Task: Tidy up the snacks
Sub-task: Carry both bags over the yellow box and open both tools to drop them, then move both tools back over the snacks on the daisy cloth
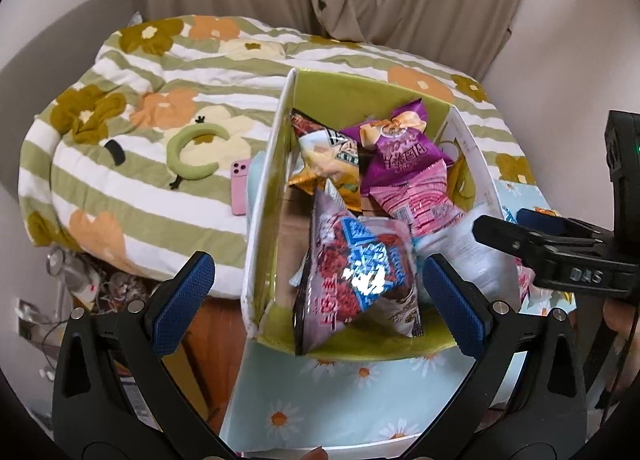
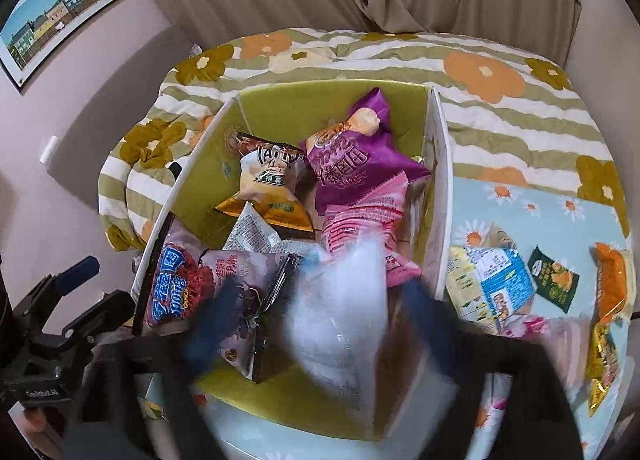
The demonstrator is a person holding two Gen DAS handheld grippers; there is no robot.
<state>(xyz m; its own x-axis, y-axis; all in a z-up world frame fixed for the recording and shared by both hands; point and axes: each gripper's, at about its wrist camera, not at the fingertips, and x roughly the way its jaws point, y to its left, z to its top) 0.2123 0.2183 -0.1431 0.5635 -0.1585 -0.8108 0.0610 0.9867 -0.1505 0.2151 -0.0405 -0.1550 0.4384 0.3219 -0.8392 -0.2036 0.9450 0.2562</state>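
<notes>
A white box with a green inside stands on a daisy-print cloth and holds several snack bags. Among them are a purple bag, a pink one, a yellow-orange one and a red-and-blue noodle bag. My left gripper is open over the box's near end, and the noodle bag stands between its pads untouched. My right gripper is blurred, jaws wide, with a white packet loose between them inside the box.
Right of the box lie loose snacks: a pale yellow-and-blue pack, a dark green pack, an orange bag and a yellow bag. A flowered quilt, a pink phone and a green headband lie left of the box.
</notes>
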